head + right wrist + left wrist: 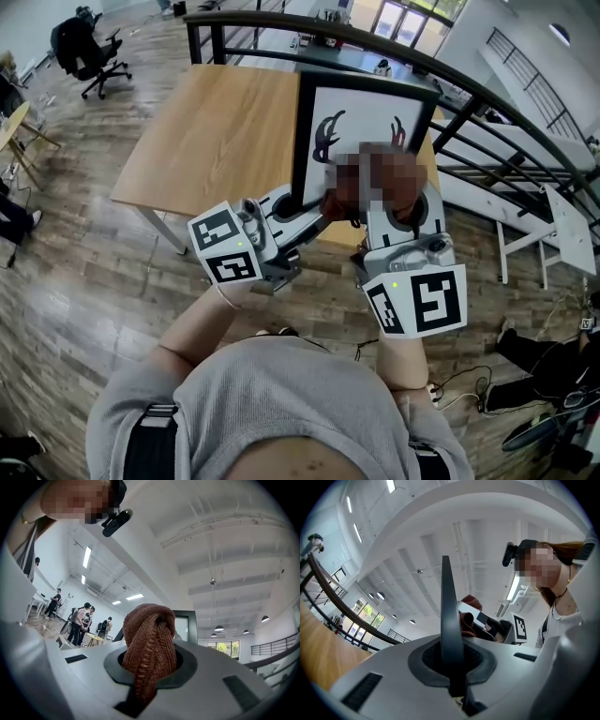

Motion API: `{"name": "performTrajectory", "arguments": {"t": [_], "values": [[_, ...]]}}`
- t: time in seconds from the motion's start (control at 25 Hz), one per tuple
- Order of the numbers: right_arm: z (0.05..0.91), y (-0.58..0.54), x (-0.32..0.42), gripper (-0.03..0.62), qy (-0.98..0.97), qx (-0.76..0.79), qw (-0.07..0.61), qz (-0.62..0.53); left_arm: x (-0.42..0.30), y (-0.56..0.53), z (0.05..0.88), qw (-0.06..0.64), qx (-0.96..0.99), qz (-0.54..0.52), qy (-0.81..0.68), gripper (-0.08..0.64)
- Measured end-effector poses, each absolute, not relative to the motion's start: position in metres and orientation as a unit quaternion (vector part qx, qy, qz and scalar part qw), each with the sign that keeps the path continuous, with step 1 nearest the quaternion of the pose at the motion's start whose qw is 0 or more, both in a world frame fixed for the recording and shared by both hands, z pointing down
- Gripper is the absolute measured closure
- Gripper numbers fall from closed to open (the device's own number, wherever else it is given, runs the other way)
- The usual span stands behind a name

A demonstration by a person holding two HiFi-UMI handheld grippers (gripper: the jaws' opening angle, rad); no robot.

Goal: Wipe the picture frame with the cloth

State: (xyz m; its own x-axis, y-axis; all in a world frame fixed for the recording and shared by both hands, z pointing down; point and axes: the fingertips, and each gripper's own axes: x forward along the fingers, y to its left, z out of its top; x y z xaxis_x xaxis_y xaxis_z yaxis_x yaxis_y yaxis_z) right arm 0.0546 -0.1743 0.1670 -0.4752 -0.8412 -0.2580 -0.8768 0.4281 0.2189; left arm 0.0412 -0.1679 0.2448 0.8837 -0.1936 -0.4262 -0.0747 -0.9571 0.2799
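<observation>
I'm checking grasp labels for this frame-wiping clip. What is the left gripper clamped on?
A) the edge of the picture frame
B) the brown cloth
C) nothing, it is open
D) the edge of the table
A: in the left gripper view, the thin dark edge of the picture frame stands between the closed jaws of the left gripper, while the brown cloth sits in the right gripper.

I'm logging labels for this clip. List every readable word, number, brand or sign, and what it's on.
None readable.
Marker cubes: black-and-white square patterns only, no letters.
Picture frame: black antler drawing, no caption.
Cloth: no tag visible.
</observation>
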Motion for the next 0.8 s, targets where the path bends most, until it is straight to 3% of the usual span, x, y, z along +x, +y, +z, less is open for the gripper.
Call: {"name": "performTrajectory", "arguments": {"t": [0.8], "values": [[0.216,-0.164,0.067,0.535,0.849,-0.516,0.038,0.103,0.042,-0.170,0.246,0.147,0.955,-0.247,-0.071,0.540]]}}
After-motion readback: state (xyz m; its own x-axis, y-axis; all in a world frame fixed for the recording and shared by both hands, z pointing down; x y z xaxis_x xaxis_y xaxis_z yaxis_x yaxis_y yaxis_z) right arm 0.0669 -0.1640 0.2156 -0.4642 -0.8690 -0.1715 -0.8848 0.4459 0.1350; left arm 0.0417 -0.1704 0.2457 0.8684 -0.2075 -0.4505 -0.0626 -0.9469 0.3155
